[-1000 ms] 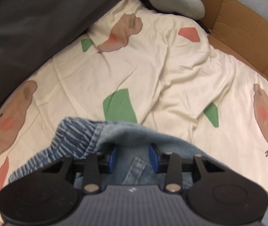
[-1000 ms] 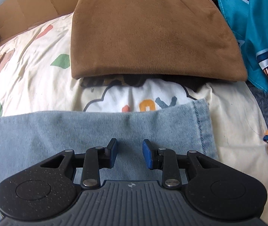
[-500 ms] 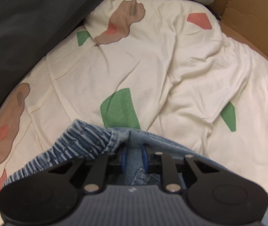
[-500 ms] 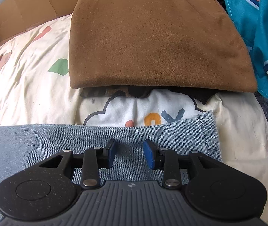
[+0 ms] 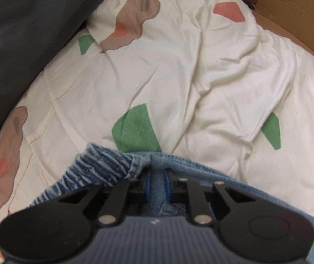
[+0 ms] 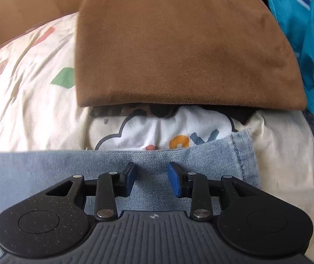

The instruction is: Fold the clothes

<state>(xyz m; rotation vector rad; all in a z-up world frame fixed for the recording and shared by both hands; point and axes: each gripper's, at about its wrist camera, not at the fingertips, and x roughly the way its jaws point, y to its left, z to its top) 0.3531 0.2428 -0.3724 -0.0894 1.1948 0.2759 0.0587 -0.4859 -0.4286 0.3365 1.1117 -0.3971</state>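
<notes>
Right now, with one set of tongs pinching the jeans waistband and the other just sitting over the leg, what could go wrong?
1. The left tongs, which have just been closing, pinch only a small bunch of the jeans, so it might slip when lifted.
2. The right tongs are open over the jeans leg, so a one-sided lift could skew the fold.
3. That leg overlaps the printed shirt and may drag it.

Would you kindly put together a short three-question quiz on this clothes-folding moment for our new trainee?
1. True or false: the left gripper is pinching the denim garment near its gathered waistband.
2. Which gripper has its jaws apart with no cloth pinched? A) left B) right
3. Fill in: beyond the denim, the folded ____ garment lies on the printed quilt.

Key: 1 true, its jaws have just been closing on the denim. 2 B, the right gripper. 3 brown.
</notes>
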